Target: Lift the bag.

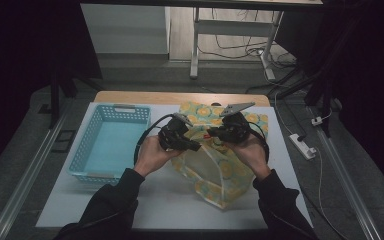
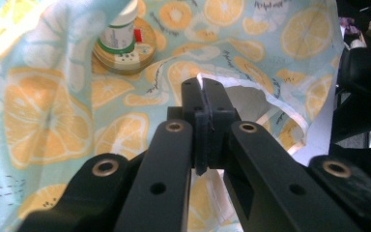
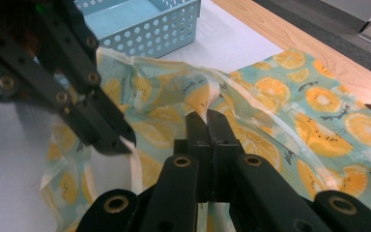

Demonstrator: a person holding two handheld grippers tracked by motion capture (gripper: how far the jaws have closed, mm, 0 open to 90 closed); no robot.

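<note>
A soft bag (image 1: pixel 221 176) printed with orange slices on pale blue lies on the white mat (image 1: pixel 170 200). My left gripper (image 1: pixel 196 147) is shut on the bag's white rim (image 2: pixel 232 82), its tips (image 2: pixel 204 88) pinching the edge. My right gripper (image 1: pixel 211 134) is shut on the opposite rim (image 3: pixel 265 121), jaws together (image 3: pixel 206 119), so the mouth is held apart between them. The left gripper (image 3: pixel 113 139) also appears in the right gripper view, clamped on its edge. Inside the bag stands a white bottle (image 2: pixel 119 30) with a green label, beside a round tin (image 2: pixel 134 54).
A light blue perforated basket (image 1: pixel 87 137) (image 3: pixel 145 30) sits left of the bag with nothing in it. The wooden table edge (image 1: pixel 180 97) runs behind. A power strip (image 1: pixel 303 145) and cables lie on the floor at right.
</note>
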